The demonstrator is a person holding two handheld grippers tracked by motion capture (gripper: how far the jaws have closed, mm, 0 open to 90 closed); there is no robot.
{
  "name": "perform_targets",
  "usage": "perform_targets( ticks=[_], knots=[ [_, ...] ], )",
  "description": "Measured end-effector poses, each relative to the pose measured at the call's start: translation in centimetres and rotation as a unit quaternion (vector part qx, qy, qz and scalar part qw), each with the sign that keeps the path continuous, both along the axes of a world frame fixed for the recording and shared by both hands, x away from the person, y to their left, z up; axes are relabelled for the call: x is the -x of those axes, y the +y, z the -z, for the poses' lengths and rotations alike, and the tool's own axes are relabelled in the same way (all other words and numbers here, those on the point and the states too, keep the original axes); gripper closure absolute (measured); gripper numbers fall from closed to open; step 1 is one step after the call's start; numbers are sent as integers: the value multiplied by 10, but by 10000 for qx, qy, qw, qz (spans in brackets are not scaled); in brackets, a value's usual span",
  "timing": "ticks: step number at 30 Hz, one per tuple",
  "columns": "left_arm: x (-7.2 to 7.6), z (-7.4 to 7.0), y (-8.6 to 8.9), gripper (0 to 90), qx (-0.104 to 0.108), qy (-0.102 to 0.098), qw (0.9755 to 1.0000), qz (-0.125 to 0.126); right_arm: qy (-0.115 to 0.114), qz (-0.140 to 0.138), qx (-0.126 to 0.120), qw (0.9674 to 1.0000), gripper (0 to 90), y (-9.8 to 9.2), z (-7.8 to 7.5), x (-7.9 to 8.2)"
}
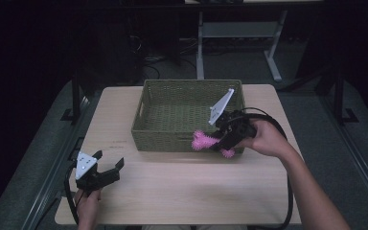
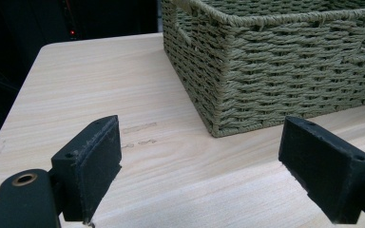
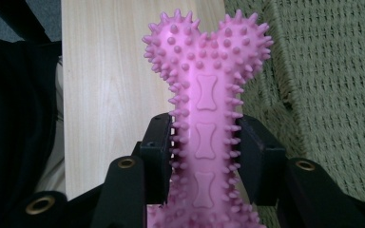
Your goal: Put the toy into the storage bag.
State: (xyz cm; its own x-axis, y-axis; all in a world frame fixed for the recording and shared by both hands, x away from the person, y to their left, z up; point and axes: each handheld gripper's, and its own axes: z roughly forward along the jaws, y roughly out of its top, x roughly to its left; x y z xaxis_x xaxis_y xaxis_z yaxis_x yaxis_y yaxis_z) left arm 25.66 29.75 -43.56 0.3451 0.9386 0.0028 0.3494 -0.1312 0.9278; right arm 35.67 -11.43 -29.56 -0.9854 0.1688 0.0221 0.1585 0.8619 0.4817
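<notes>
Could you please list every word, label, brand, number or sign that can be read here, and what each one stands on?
None can be read.
Pink spiky bone toy: raised bone-shaped emblems only, no lettering.
Table: two faint marks, too blurred to read as text.
Green woven basket: no label in sight.

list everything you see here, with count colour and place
basket: 1, green woven, far middle of the table
bone toy: 1, pink and spiky, held at the basket's near right corner
table: 1, light wood, under everything
desk frame: 1, grey, on the floor beyond the table
left gripper: 1, black, jaws open, near left of the table
right gripper: 1, black, jaws shut on the bone toy
hands: 2, one on each gripper
</notes>
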Motion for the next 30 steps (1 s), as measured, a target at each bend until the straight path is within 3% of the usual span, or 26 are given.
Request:
perform_targets(
  ticks=[30],
  knots=[
    [-1, 0, 0, 136, 0, 6, 10000, 9, 25, 131, 23, 9999, 581, -3, -18, -30]
  ],
)
